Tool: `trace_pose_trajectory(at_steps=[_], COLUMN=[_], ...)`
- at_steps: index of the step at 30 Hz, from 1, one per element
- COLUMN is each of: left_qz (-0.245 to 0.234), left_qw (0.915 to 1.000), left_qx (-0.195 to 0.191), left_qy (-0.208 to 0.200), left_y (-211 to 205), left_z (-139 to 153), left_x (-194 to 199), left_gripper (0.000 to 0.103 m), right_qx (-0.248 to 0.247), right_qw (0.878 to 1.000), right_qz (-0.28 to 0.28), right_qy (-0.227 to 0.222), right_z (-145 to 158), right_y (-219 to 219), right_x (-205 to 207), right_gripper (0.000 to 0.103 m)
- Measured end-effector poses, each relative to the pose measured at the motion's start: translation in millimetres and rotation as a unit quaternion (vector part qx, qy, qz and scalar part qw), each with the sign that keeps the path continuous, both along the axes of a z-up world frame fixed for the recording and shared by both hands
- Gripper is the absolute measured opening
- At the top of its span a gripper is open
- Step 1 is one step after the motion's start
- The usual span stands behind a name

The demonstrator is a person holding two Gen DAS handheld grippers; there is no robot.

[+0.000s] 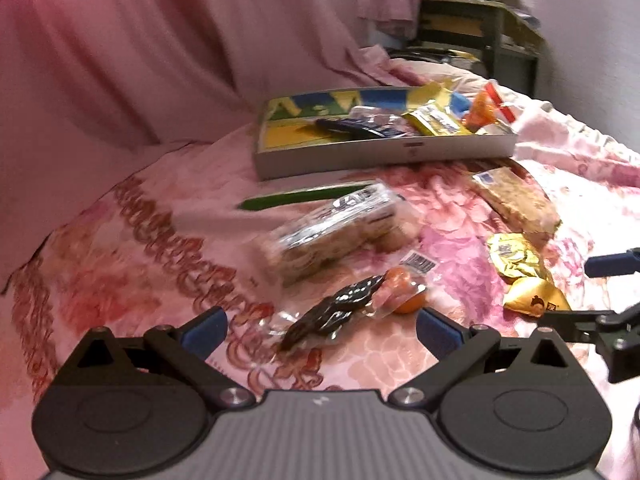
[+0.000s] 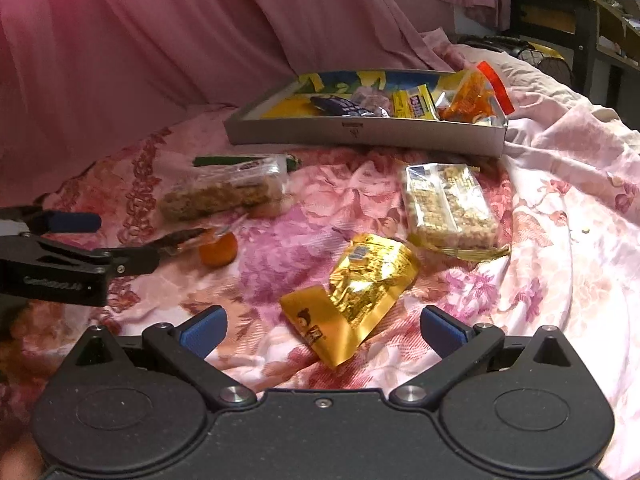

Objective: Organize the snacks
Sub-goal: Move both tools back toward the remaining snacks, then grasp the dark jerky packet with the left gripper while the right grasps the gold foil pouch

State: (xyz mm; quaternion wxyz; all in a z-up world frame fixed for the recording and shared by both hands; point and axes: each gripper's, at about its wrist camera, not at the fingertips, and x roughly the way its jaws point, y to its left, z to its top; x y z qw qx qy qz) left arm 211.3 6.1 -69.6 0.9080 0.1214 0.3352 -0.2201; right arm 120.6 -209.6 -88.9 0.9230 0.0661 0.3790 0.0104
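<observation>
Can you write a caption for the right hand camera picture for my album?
Open right gripper hovers over a gold snack pouch on the floral bedspread, near the snack box.

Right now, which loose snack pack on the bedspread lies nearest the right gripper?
The crinkled gold foil pouch, directly ahead of the open right gripper. Both clear-wrapped cereal bars lie farther, toward the grey tray.

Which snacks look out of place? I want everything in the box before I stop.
Several packets still lie loose on the bedspread outside the box: a gold foil pouch, crumpled and askew, two clear-wrapped cereal bars, a dark packet beside an orange one. Nothing looks spilled.
</observation>
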Motion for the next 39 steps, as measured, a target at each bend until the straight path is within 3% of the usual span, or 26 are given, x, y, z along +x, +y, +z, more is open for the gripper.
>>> trace_pose_trajectory(at_steps=[8,18,25,39], left_qz=[-0.020,0.002,-0.008,-0.016], left_qw=[0.9996,0.9935,0.9923,0.9902], left_qx=[-0.016,-0.093,-0.096,-0.053], left_qy=[0.011,0.065,0.079,0.128], left_y=[-12,-9,-7,-24], left_z=[-14,-27,-29,-17], left_x=[17,41,39,32], left_gripper=[0.103,0.102,0.098,0.072], right_qx=[0.007,0.009,0.013,-0.007], right_qw=[1.000,1.000,1.000,1.000], right_qz=[-0.020,-0.027,-0.018,-0.010], right_qy=[0.001,0.012,-0.001,-0.008], right_z=[-11,-26,-29,-27], right_y=[-8,-7,-3,3], right_x=[20,39,41,37], right_gripper=[0.102,0.102,0.101,0.075])
